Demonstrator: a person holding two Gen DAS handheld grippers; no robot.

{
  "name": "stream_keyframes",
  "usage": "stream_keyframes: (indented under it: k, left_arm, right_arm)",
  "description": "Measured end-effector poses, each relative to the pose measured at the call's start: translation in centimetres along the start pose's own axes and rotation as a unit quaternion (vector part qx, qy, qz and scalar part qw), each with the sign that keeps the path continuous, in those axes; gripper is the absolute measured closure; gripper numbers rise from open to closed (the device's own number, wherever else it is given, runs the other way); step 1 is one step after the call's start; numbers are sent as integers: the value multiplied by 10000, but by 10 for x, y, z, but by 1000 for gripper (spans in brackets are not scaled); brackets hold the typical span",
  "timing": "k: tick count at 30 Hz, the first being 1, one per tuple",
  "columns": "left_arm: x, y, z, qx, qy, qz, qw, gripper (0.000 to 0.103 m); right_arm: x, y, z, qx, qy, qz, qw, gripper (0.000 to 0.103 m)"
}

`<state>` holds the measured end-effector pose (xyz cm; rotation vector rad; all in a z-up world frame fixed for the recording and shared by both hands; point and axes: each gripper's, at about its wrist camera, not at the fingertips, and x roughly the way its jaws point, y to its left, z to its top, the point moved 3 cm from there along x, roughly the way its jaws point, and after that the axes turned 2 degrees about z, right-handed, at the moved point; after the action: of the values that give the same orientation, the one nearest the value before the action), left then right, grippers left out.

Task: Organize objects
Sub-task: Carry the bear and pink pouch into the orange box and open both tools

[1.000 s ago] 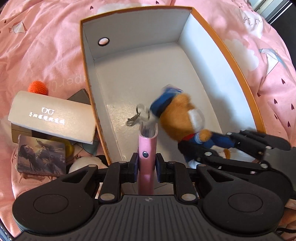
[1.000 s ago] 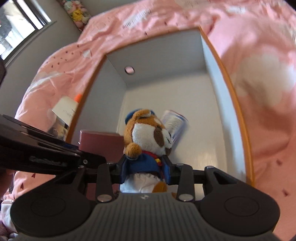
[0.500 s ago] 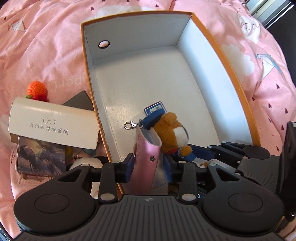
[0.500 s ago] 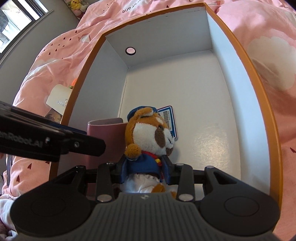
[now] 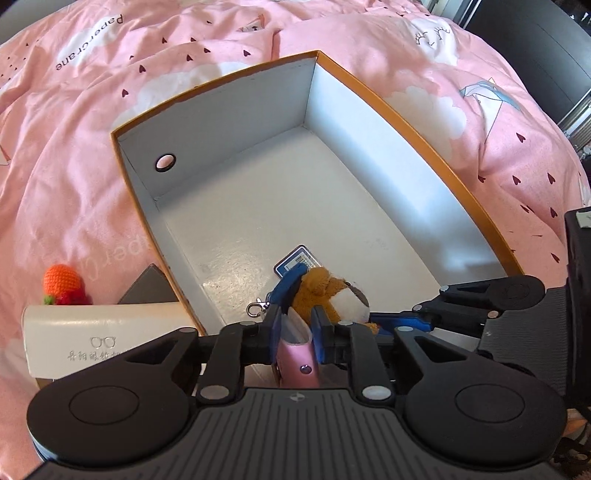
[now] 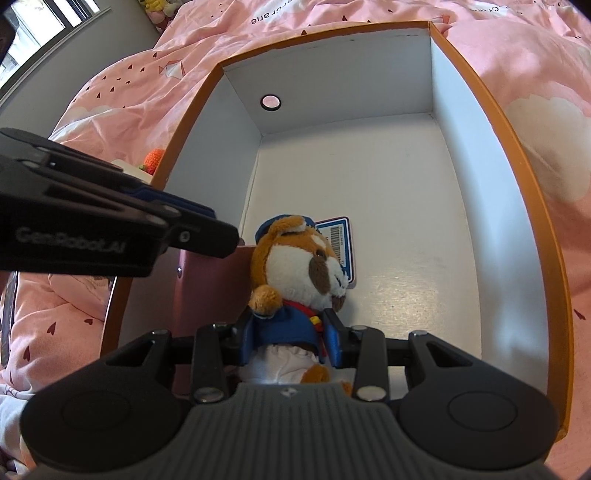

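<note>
Pink pouch [image 5: 297, 356] between closing left tool [image 5: 295, 328] jaws; plush dog [image 6: 295, 266] gripped by right tool [image 6: 291, 341].

Pink bed cover [image 5: 92, 155] carries orange-rimmed box [image 5: 424, 144], glasses case [image 5: 99, 343] (cream), knitted strawberry [image 5: 61, 282].

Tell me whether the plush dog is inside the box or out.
Inside: the plush dog sits within the box's white walls, beside a barcode card.

The bed is covered by a pink duvet [image 5: 258, 40] printed with white clouds, small dark hearts and the word "Papercrane". A window [image 6: 40, 33] is visible at upper left of the right wrist view.
</note>
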<state>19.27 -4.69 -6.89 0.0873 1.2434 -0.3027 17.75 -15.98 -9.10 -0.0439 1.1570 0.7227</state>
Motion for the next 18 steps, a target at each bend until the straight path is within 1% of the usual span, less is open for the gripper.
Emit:
stream_keyframes:
  k: [2,3,4,6,7,10,14,16,17,18]
  left_arm:
    - [1,2,0,-5,26,-8,10000,92]
    - [1,2,0,-23,49,43,10000,96]
    - [2,3,1,-28,78,167,9998,98]
    - [5,7,1,13,145,497,9987,99]
    - [7,9,1,3,179,537,9984,98]
    - [8,9,4,43,255,507,9984,98]
    - [10,-1,5,480,379,614,9962,98]
    - [9,-4,5,594,388,406,9967,98]
    - [9,-3,5,627,421,372,9964,98]
    - [10,-3,5,663,451,423,9959,98]
  right_arm:
    - [-2,0,1,0,-44,-101,9999,64]
    - [-4,0,1,-9,-79,-194,9998,64]
    - [-6,0,2,-40,-125,-327,9994,64]
    - [-9,0,4,-193,-199,-628,9976,64]
    - [-11,0,5,-251,-204,-742,9967,64]
    - [-12,-6,7,-362,-100,-967,9946,63]
    - [-4,-10,6,-456,189,-1121,9925,62]
    - [0,-9,5,-551,255,-1245,9904,60]
    - [3,-8,5,-612,295,-1329,9888,58]
    - [6,-8,5,-677,325,-1380,9876,57]
